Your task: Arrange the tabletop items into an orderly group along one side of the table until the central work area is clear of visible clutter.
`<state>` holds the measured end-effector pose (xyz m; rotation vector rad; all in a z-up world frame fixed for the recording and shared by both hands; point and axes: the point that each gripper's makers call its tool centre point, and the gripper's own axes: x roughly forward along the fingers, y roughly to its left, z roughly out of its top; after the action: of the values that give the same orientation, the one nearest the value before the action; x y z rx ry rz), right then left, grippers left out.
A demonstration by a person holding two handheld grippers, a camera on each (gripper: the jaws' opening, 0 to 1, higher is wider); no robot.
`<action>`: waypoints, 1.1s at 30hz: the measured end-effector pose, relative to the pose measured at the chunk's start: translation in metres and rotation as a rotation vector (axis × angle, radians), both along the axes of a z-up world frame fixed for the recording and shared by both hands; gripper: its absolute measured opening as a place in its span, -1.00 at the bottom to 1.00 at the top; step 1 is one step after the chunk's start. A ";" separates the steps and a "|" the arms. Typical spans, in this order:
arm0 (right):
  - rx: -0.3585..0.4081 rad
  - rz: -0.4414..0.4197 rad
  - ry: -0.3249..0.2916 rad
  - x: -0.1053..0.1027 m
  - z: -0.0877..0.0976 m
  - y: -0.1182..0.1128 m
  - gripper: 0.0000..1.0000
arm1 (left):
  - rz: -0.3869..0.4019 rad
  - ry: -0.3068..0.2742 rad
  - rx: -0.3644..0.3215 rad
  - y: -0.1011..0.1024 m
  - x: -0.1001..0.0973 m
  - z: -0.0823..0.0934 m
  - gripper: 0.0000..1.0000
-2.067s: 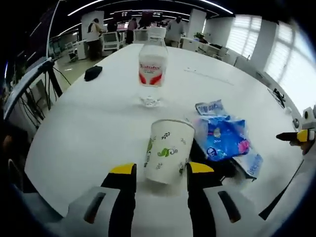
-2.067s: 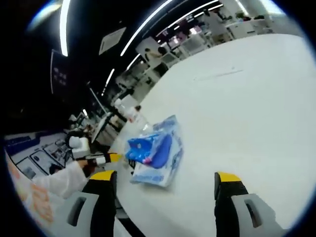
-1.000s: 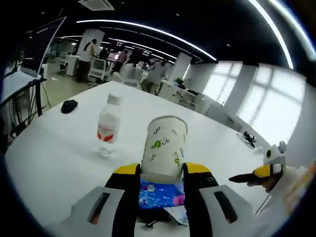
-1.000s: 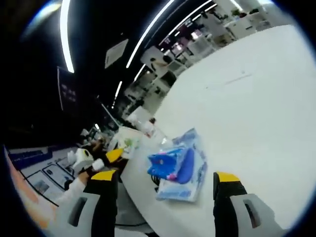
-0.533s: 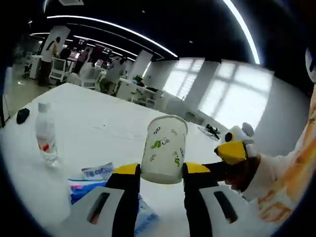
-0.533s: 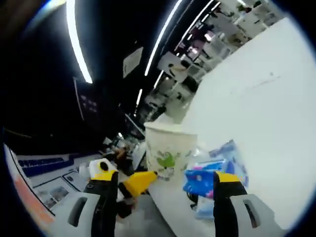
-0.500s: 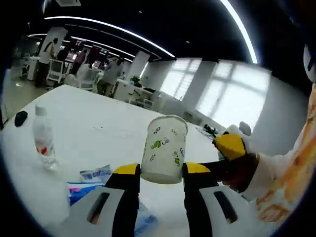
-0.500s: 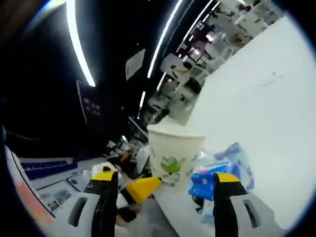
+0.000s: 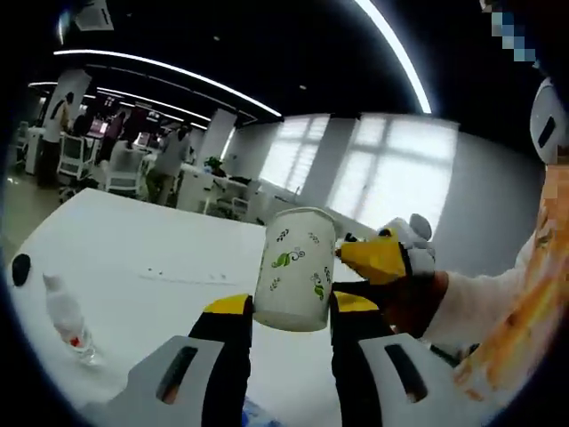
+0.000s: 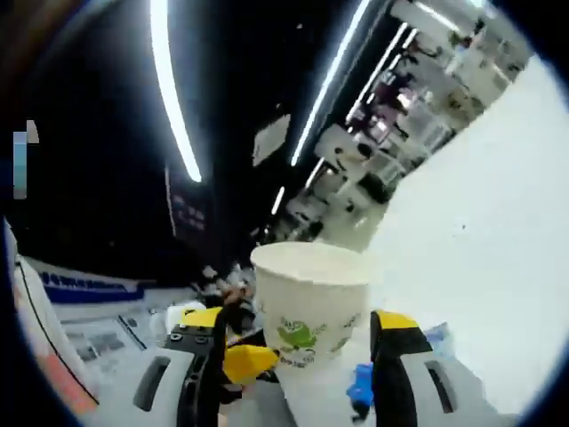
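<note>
A white paper cup with green leaf prints is upright in the air, with my left gripper shut on its lower half. In the right gripper view the same cup stands between the yellow-tipped jaws of my right gripper, which is open, with a gap on each side. The right gripper's yellow tip, held in a person's hand, is close against the cup's right side. The left gripper's yellow tip shows below the cup.
The white table stretches below. On it at the lower left stand a clear water bottle and a small black mouse. A blue packet lies under the cup. Desks, chairs and people are far behind.
The left gripper has lifted the cup off the table and swung it right. The right gripper has come up to it, and its jaws now flank the cup.
</note>
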<state>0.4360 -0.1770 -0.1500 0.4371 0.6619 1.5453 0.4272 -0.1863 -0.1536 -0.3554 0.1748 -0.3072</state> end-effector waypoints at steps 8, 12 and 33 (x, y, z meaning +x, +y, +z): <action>-0.007 0.065 -0.246 0.013 0.040 0.021 -0.04 | -0.008 -0.080 -0.070 0.002 -0.001 0.030 -0.35; -0.005 0.062 -0.267 0.010 0.033 0.023 -0.09 | -0.021 -0.060 -0.055 0.000 -0.005 0.027 -0.35; -0.187 0.022 -0.473 -0.004 -0.046 -0.018 -0.13 | -0.059 0.031 0.253 0.026 -0.048 0.021 -0.14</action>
<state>0.4321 -0.1951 -0.1961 -0.0800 0.4343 1.5173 0.3796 -0.1607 -0.1330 -0.1048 0.2525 -0.3332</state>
